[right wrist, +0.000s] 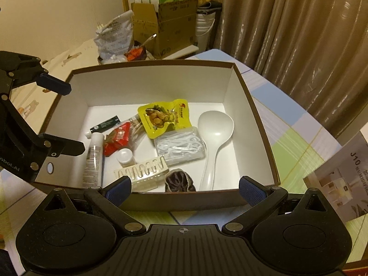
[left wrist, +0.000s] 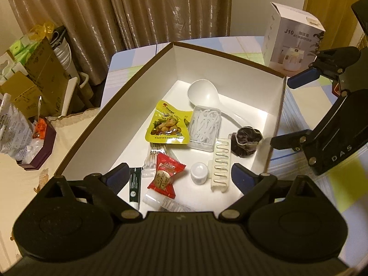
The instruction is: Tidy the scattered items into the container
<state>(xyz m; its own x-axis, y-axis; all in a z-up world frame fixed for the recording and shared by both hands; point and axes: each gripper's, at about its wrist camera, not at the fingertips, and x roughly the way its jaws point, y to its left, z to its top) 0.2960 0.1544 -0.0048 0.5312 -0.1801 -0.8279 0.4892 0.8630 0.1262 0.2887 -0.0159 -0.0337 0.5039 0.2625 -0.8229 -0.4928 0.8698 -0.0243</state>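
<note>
The small items, such as the white ladle (right wrist: 215, 128) and the yellow snack packet (right wrist: 164, 117), are lying inside the box (right wrist: 151, 65), so the tidying is seeming nearly done. The left gripper (left wrist: 180, 172) and the right gripper (right wrist: 184, 188) are both hovering wide open and holding nothing, and only the humidifier carton (left wrist: 295, 38) is standing outside on the table (left wrist: 299, 105).

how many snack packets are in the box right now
2. The yellow packet lies mid-box, overlapping the floss-pick case. The red packet lies left of it, beside the white tube. More could be hidden under the pile.
</note>
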